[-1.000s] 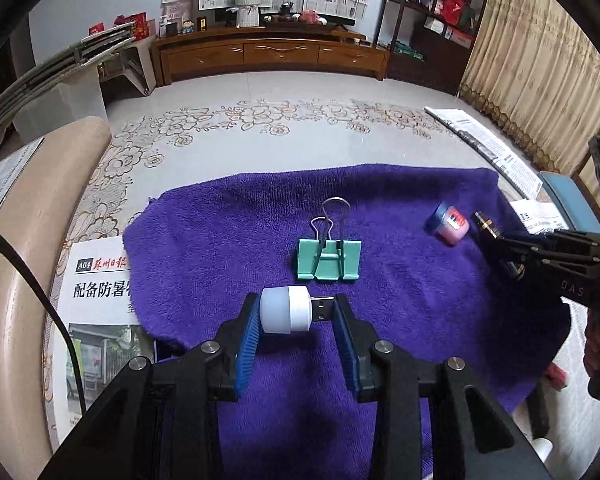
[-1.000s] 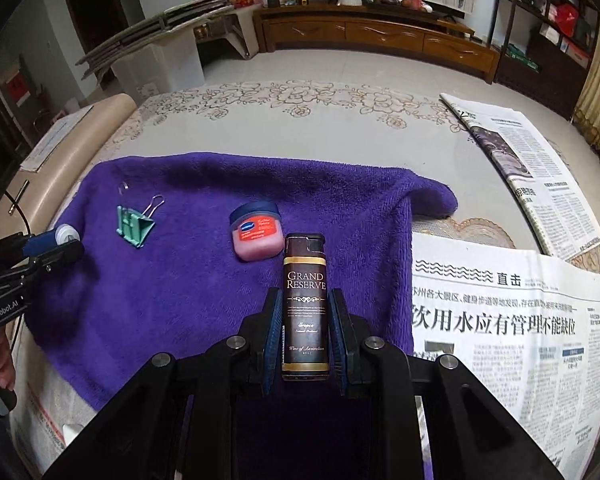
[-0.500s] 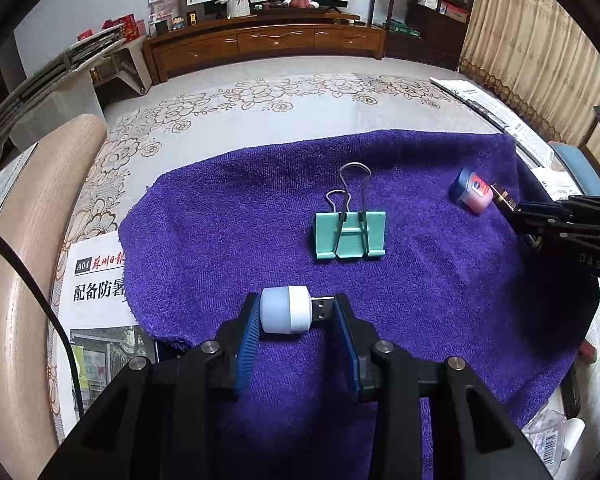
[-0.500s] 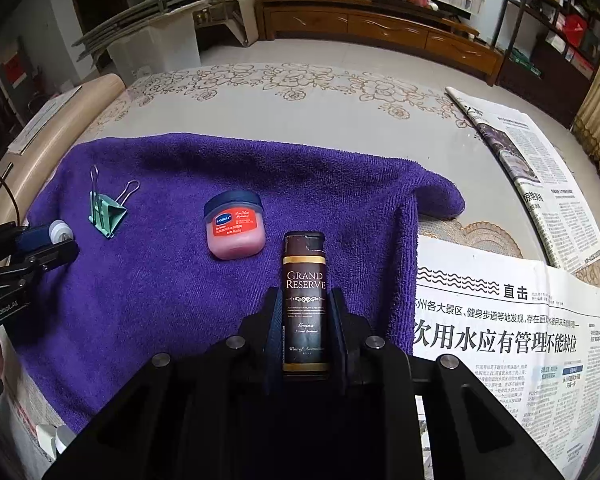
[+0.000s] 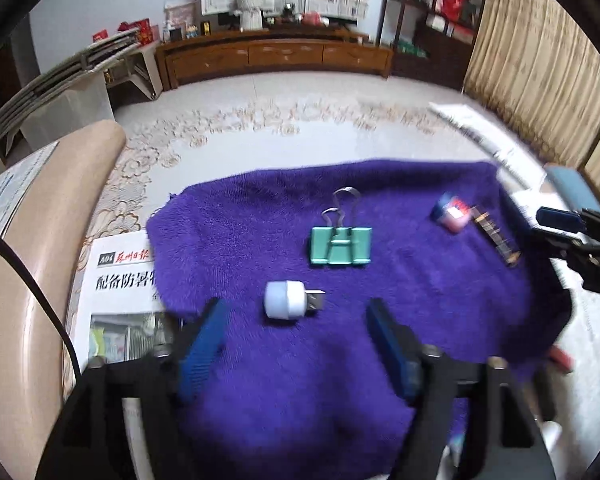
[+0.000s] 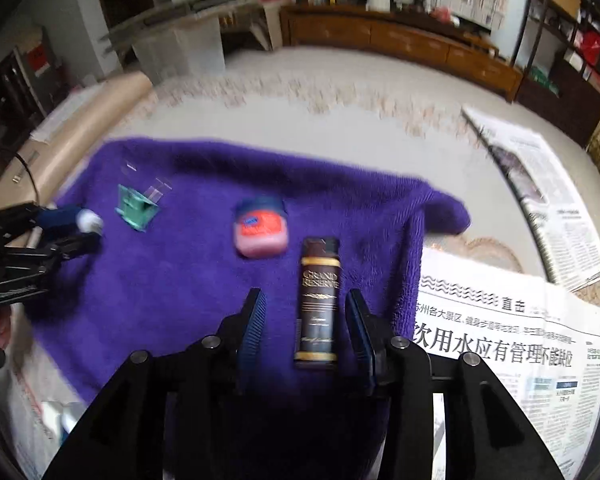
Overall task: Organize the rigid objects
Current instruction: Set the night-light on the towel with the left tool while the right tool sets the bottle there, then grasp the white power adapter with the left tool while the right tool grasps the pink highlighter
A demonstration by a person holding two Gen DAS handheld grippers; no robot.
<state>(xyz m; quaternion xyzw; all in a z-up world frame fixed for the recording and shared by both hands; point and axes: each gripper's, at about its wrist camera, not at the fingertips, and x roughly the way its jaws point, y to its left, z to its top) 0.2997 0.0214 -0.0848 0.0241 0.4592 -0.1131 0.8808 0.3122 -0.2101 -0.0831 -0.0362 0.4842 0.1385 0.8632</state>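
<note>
A white USB plug light (image 5: 288, 299) lies on the purple towel (image 5: 260, 380), free between the jaws of my left gripper (image 5: 296, 320), which are opening and touch nothing. Behind it sits a teal binder clip (image 5: 341, 245), with a small pink jar (image 5: 451, 213) to the right. In the right wrist view a brown lighter (image 6: 319, 302) rests on the purple towel (image 6: 160, 288) between the opening jaws of my right gripper (image 6: 306, 318), whose pads stand apart from it. The pink jar (image 6: 261, 227), the binder clip (image 6: 137, 210) and the plug light (image 6: 90, 220) lie beyond.
Newspapers (image 6: 508, 332) cover the table right of the towel, and another newspaper (image 5: 116, 292) lies at its left edge. A beige padded edge (image 5: 28, 280) runs along the left. A patterned floor and a wooden cabinet (image 5: 276, 56) lie beyond.
Both grippers have opened. The left let go of the white plug light and the right let go of the brown lighter; both things now lie on the towel.
</note>
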